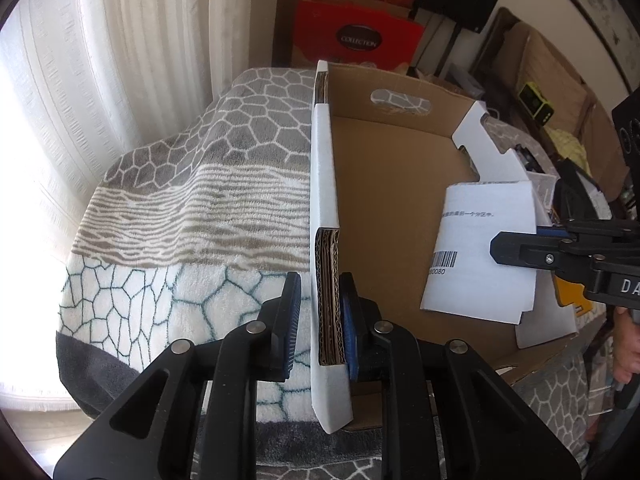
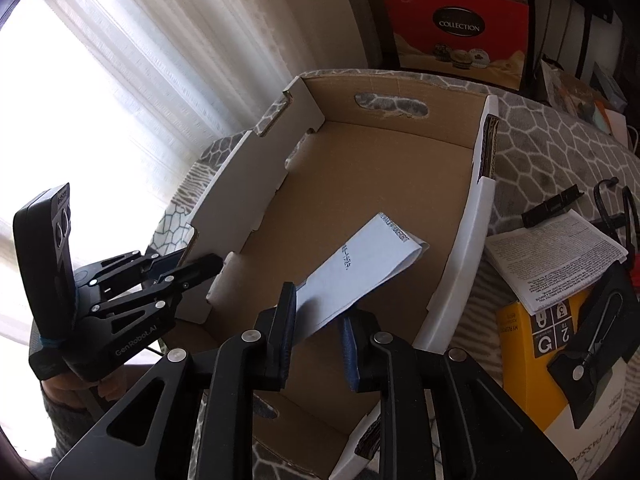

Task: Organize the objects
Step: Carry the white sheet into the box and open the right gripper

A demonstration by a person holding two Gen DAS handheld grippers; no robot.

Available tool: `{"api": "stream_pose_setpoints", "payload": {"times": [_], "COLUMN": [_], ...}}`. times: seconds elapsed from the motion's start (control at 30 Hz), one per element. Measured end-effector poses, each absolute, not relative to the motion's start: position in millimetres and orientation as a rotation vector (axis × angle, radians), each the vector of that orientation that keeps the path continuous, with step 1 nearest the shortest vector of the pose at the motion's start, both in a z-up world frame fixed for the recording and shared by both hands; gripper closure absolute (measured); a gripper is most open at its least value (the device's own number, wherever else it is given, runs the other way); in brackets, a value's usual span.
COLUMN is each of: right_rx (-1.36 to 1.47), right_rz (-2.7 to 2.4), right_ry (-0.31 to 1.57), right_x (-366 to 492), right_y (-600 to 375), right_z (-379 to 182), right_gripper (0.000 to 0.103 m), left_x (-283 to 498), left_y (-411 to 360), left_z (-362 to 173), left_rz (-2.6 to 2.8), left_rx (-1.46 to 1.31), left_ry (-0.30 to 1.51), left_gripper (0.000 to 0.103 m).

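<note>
Now — folded paper (image 2: 368, 268) over box (image 2: 452, 280)

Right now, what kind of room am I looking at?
Probably a lived-in home, maybe a bedroom: a patterned fleece blanket under the cardboard box, sheer curtains at a bright window, and gift boxes stacked behind.

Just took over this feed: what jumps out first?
A big open cardboard box sits on a patterned blanket. The right gripper holds a folded white paper over its inside, while the left gripper's fingers straddle the box's side wall, not fully closed.
</note>
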State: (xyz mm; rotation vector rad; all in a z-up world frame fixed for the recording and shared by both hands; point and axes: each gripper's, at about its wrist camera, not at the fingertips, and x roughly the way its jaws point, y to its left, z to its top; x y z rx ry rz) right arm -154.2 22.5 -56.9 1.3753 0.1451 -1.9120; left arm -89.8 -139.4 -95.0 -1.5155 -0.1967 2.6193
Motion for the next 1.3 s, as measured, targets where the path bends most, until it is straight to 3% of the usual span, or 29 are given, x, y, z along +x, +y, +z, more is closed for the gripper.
{"api": "stream_pose_setpoints", "payload": {"times": [0.1, 0.23, 0.7, 0.93, 1.17, 1.3], "right_rx": [1.361, 1.375, 1.438, 1.439, 1.37, 1.339], "right_rz": [-1.924, -1.906, -1.846, -1.911, -1.948, -1.975], "right_ry": [0.177, 0.184, 0.162, 0.226, 0.28, 0.274], "right_x": [-155, -157, -140, -132, -125, -126], "right_y": [19, 11, -15, -12, 11, 27], "right_z": [-58, -65, -85, -84, -57, -44], "right_gripper": [0.091, 0.095, 0.095, 0.083, 0.061, 0.061], "left_x": [-90, -90, -89, -88, -90, -91], "left_y": [-140, -140, -140, -137, -136, -136], "left_z": [-93, -93, -91, -94, -95, -97], "left_rz": [2.621, 2.627, 2.612, 2.616, 2.623, 2.623], "left_rx": [-1.508, -1.509, -1.502, -1.523, -1.532, -1.544], "left_ry": [-0.197, -0.184, -0.225, -0.21, -0.201, -0.2], "left_gripper": [0.085, 0.085, 0.088, 0.09, 0.091, 0.091]}}
